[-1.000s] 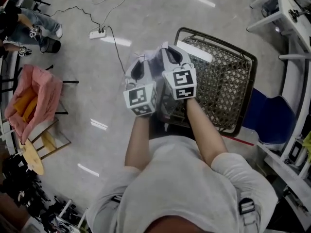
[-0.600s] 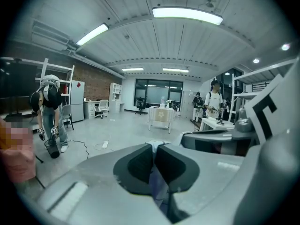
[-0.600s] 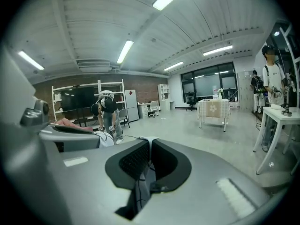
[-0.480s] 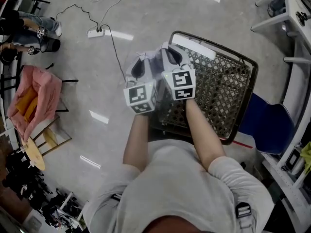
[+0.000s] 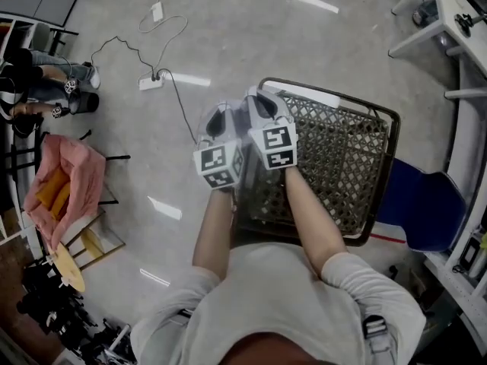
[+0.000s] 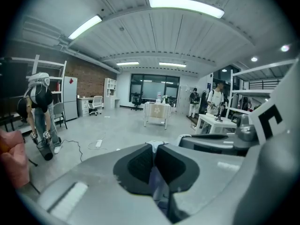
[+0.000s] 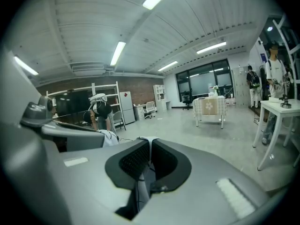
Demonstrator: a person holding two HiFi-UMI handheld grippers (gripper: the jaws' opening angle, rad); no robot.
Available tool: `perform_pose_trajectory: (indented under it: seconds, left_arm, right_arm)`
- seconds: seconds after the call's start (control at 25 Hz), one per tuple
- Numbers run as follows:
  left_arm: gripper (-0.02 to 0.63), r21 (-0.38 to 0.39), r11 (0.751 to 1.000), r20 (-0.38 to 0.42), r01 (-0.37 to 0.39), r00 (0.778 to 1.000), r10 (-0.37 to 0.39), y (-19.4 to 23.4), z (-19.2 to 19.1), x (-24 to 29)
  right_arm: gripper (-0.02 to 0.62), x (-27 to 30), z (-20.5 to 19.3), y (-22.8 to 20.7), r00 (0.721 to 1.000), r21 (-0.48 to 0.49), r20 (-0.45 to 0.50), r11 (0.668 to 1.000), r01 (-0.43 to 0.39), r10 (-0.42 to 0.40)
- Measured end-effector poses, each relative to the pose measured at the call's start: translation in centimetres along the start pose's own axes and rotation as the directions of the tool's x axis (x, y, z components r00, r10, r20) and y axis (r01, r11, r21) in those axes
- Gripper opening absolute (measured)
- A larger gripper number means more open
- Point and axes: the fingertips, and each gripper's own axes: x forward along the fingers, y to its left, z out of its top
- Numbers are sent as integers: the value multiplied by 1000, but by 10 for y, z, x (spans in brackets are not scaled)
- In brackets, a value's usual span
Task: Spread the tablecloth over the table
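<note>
I hold both grippers side by side at chest height. In the head view the left gripper (image 5: pixel 218 114) and the right gripper (image 5: pixel 263 102) point away from me over a wire basket cart (image 5: pixel 380 116). Both are shut on a pale, thin tablecloth. In the left gripper view its white edge (image 6: pixel 155 146) pokes out between the dark pads (image 6: pixel 140 165). The right gripper view shows the same edge (image 7: pixel 148 139) pinched at the tips. Most of the cloth is hidden under the grippers. A small table (image 6: pixel 157 112) with a patterned cover stands far across the room.
A power strip (image 5: pixel 150 83) with its cable lies on the grey floor ahead to the left. A pink-draped chair (image 5: pixel 68 188) and a person (image 5: pixel 46 90) are at the left. White tables (image 5: pixel 449 21) and a blue seat (image 5: pixel 422 204) line the right.
Both grippers have travelled forward together, still pinching the cloth. The cart, power strip and pink chair have slid down the head view.
</note>
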Motion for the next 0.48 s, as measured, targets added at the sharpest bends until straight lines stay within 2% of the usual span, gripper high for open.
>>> perform_pose_trajectory:
  seconds: [0.08, 0.2, 0.36, 0.48]
  left_arm:
    - [23, 24, 999, 31, 28, 999, -29, -11, 30, 14]
    - [23, 60, 995, 137, 79, 987, -87, -37, 104, 28]
    - [23, 78, 987, 320, 141, 934, -159, -67, 197, 13]
    - [23, 92, 983, 389, 157, 903, -181, -85, 229, -8]
  right_arm:
    - [8, -2, 20, -28, 999, 39, 24, 998, 39, -40]
    - [8, -24, 75, -97, 982, 92, 119, 986, 135, -146]
    - [8, -99, 146, -189, 915, 108, 265, 953, 284, -303]
    - [8, -154, 173, -226, 865, 109, 333, 926, 361, -376]
